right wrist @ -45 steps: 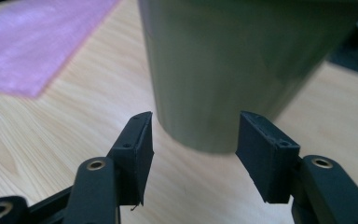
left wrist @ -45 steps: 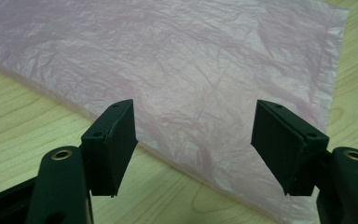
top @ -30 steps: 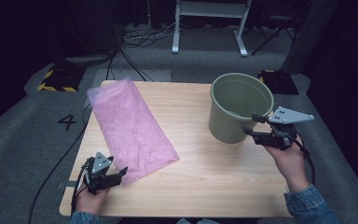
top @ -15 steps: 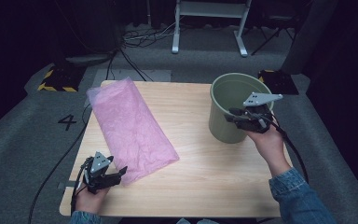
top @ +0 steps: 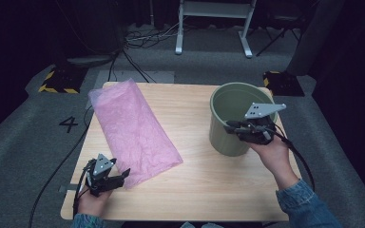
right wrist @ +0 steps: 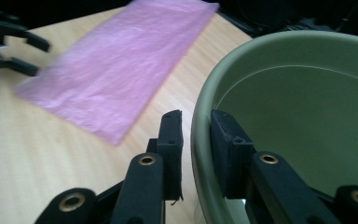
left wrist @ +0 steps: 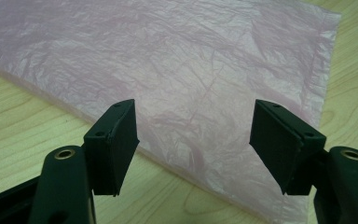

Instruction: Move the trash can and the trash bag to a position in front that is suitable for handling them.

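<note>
One claw (right wrist: 196, 140) astride bucket rim (right wrist: 200, 121)

A light wooden table (top: 195, 190) carries two things. A pink plastic sheet (top: 130, 128) lies flat and crinkled just ahead of the left gripper (top: 119, 176), its near edge probably between the spread jaws. A green bucket (top: 228, 137) stands upright at the right gripper (top: 232, 126), well apart from the sheet.
</note>
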Available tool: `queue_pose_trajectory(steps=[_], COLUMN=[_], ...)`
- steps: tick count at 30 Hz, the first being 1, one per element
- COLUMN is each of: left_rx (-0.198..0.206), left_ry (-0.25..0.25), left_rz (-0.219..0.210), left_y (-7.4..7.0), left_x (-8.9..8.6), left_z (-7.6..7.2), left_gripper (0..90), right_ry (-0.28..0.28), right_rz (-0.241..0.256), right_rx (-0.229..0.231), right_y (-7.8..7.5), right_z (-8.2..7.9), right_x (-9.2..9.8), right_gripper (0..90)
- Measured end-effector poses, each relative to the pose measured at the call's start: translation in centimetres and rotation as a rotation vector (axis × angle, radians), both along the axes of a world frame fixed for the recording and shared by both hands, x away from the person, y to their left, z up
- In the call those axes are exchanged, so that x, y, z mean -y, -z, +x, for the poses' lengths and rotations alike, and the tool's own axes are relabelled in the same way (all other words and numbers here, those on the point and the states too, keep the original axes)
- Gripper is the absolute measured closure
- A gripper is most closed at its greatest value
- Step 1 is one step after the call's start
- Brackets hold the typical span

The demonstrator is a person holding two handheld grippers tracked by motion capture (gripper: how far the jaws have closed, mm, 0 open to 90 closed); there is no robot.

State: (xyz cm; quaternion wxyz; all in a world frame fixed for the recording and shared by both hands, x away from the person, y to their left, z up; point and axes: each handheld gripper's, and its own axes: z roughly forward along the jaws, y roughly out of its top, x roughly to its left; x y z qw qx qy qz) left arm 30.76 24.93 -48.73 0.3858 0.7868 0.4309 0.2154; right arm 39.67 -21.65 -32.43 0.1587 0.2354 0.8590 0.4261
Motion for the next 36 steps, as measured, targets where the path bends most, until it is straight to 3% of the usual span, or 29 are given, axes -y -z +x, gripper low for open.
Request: queue_pose_trajectory(steps=[8,13,20,25,28,30,32,33,35,36], left_rx=[0.008,0.012,0.012,0.015,0.012,0.014,0.017,0.015,0.015,0.016], left_ry=[-0.008,0.003,0.014,0.008,0.012,0.013,0.008,0.008,0.005,0.003], left_rz=[0.005,0.007,0.012,0.007,0.010,0.009,0.006,0.005,0.005,0.002], left_y=[-0.1,-0.2,-0.2,-0.2,-0.2,-0.3,-0.2,-0.2,-0.2,-0.2], left_x=[0.3,0.5,0.8,0.7,0.7,0.7,0.7,0.6,0.6,0.6], left_z=[0.2,0.5,0.7,0.7,0.7,0.6,0.5,0.5,0.5,0.4], left_gripper=[32.0,32.0,32.0,32.0,32.0,31.9,32.0,32.0,31.9,32.0], right_ry=[-0.127,-0.183,-0.292,-0.329,-0.359,-0.404,-0.465,-0.471,-0.453,-0.448], right_rz=[0.034,0.014,0.029,0.046,0.030,0.041,0.089,0.085,0.040,0.052], right_rx=[-0.005,0.014,0.014,-0.007,-0.017,-0.007,-0.046,-0.060,-0.019,-0.003], right_y=[0.4,0.1,-0.1,-0.2,-0.7,-0.8,-0.7,-0.6,-0.4,-0.4], right_z=[-3.6,-6.0,-8.8,-10.4,-11.6,-12.5,-13.0,-13.2,-13.5,-13.6], right_x=[-1.9,-3.3,-5.1,-5.7,-6.4,-6.8,-6.9,-7.1,-7.5,-7.4], right_gripper=[71.3,68.7,69.1,68.7,67.6,68.9,69.2,68.2,66.1,64.4])
